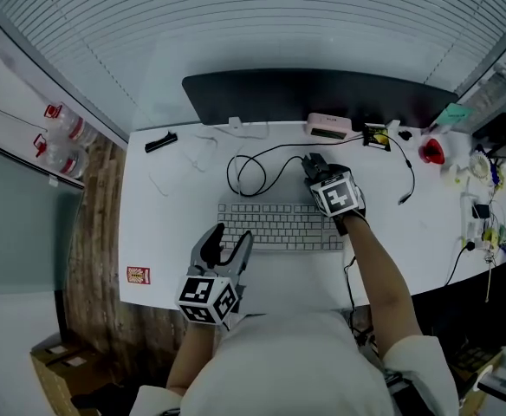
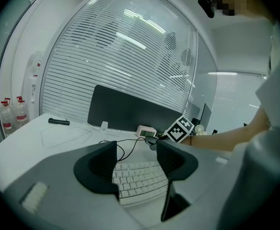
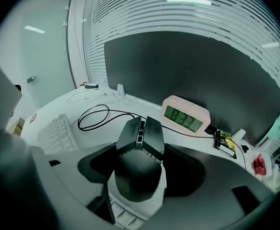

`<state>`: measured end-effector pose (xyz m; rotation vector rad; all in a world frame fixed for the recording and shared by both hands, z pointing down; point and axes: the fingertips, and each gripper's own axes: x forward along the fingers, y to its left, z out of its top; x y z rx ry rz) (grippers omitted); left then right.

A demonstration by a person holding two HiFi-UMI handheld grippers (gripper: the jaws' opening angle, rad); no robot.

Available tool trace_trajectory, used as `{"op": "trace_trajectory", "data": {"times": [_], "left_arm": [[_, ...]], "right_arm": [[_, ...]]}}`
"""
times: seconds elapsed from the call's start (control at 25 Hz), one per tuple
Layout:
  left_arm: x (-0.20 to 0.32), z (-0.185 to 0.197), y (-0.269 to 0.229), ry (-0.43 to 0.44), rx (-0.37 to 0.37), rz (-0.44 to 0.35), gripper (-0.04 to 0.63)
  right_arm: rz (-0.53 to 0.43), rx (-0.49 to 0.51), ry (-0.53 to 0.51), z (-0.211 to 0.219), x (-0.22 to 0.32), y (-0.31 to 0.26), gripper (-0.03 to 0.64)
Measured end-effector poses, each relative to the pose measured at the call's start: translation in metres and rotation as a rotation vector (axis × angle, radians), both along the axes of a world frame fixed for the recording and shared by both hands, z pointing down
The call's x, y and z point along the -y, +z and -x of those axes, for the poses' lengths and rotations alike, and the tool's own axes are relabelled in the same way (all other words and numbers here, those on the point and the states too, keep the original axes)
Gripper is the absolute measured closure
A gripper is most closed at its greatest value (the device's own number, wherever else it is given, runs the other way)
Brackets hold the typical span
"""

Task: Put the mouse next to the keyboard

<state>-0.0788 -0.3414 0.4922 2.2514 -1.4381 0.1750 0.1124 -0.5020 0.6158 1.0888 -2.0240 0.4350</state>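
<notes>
Gripping the mouse (image 3: 139, 169), the right gripper (image 3: 141, 150) hovers over the keyboard (image 1: 279, 225) edge

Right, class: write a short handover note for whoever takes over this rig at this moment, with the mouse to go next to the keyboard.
Left gripper: open, empty, hovering over the near left part of the keyboard.
Right gripper: closed on the sides of the black mouse.
Mouse: it appears lifted over the keyboard's far right corner. Its cable loops on the desk behind the keyboard.
Done: mouse picked up.
Left: set it on the bare desk beside the keyboard, probably at the right end, then open the jaws. Mind the cable.
</notes>
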Motion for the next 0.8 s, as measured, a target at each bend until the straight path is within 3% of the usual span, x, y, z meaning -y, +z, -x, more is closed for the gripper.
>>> {"op": "trace_trajectory", "data": {"times": [0.8], "left_arm": [[-0.023,-0.028,-0.002,0.119,-0.007,-0.004,0.336]], "right_arm": [[-0.012,-0.030,0.347,-0.137,-0.062,0.001,0.324]]}}
